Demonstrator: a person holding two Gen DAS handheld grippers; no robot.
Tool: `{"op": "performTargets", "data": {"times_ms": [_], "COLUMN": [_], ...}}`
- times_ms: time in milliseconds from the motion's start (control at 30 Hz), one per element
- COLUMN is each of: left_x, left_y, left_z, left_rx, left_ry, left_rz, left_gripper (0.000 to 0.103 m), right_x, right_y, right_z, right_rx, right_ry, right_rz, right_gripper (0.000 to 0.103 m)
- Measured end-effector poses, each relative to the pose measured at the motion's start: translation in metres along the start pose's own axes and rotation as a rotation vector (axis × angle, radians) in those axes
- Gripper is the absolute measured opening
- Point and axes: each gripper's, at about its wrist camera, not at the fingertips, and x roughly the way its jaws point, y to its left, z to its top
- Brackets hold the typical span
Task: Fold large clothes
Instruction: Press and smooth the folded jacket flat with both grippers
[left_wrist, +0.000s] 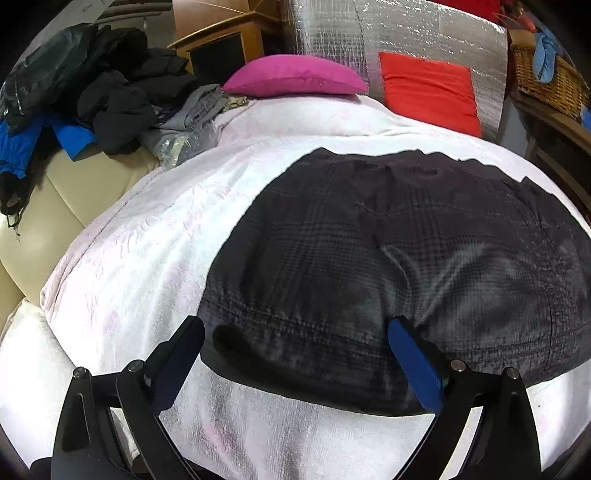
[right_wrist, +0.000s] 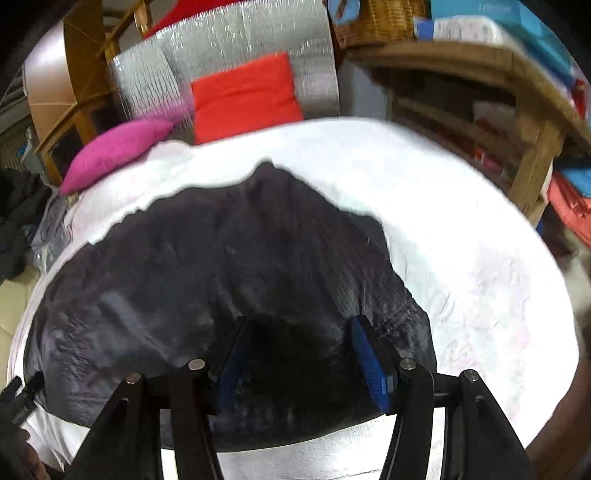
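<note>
A large dark grey checked garment (left_wrist: 388, 251) lies spread flat on a white blanket (left_wrist: 155, 236) over a bed. My left gripper (left_wrist: 295, 326) hovers over the garment's stitched near hem, its blue-padded fingers (left_wrist: 413, 362) wide open with nothing gripped. In the right wrist view the same garment (right_wrist: 207, 258) narrows to a point at the far side. My right gripper (right_wrist: 301, 325) stands over its near right part with the jaws half apart. Dark cloth lies between the pads (right_wrist: 369, 365), and I see no pad pressing on it.
A magenta pillow (left_wrist: 295, 75) and a red cushion (left_wrist: 430, 88) sit at the bed's far end against silver foil sheeting (left_wrist: 406, 33). Dark clothes are heaped (left_wrist: 110, 88) on a beige seat at the left. Wooden shelves (right_wrist: 517, 110) with a wicker basket (left_wrist: 550, 81) stand at the right.
</note>
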Motion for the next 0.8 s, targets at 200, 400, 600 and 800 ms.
{"op": "performTargets", "data": {"times_ms": [200,400,600,800], "left_x": [0.0,0.001,0.005,0.006], "left_y": [0.004,0.011,0.015,0.017], "left_z": [0.001,0.001,0.001,0.0], "left_rx": [-0.016,-0.031,-0.049,-0.053], "left_ry": [-0.003,-0.006,0.005,0.011], "left_rz": [0.011,-0.004,-0.027,-0.035], "left_gripper": [0.099,0.099,0.099,0.099], "right_x": [-0.003,-0.02,0.012,0.007], "right_y": [0.0,0.005,0.009,0.014], "right_z": [-0.002,0.004,-0.001,-0.001], "right_rx": [-0.023,0.024,0.018,0.003], "right_ry": [-0.001,-0.093,0.042,0.022], "right_rz": [-0.006,0.058,0.055,0.027], "right_gripper": [0.058,0.058,0.059,0.059]}}
